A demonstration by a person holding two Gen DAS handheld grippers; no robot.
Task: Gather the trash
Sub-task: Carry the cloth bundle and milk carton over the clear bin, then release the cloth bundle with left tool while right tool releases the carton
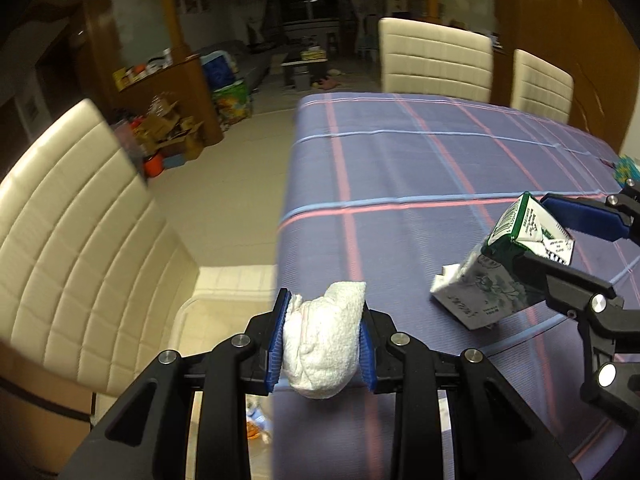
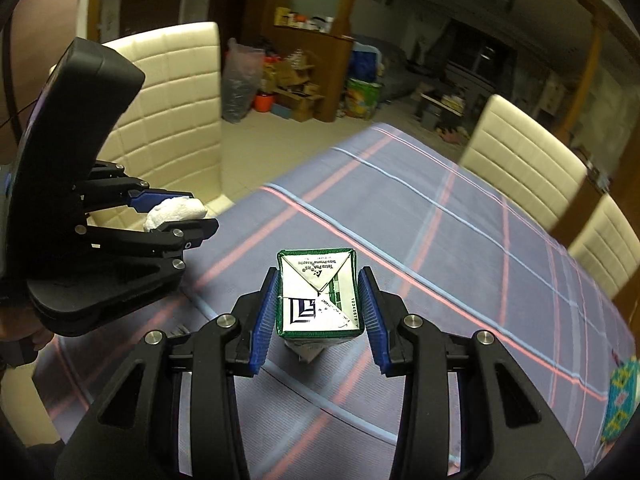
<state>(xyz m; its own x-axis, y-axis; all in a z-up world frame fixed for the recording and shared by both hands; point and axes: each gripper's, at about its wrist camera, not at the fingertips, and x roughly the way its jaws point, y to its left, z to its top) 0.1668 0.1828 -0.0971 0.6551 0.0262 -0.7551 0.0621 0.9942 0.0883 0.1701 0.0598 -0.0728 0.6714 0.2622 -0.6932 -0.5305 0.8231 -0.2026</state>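
My left gripper (image 1: 323,340) is shut on a crumpled white tissue wad (image 1: 324,344) and holds it over the table's left edge. It also shows in the right wrist view (image 2: 176,212), with the tissue wad (image 2: 176,209) between its fingers. My right gripper (image 2: 318,312) is shut on a green and white drink carton (image 2: 318,300) and holds it above the blue plaid tablecloth (image 2: 460,260). In the left wrist view the drink carton (image 1: 500,272) is tilted, held by the right gripper (image 1: 532,232) at the right.
Cream padded chairs stand left of the table (image 1: 76,248) and at its far side (image 1: 436,60). A white bin (image 1: 224,308) sits on the floor below the table's left edge. A colourful patterned item (image 2: 620,404) lies at the right table edge. Boxes clutter the far floor.
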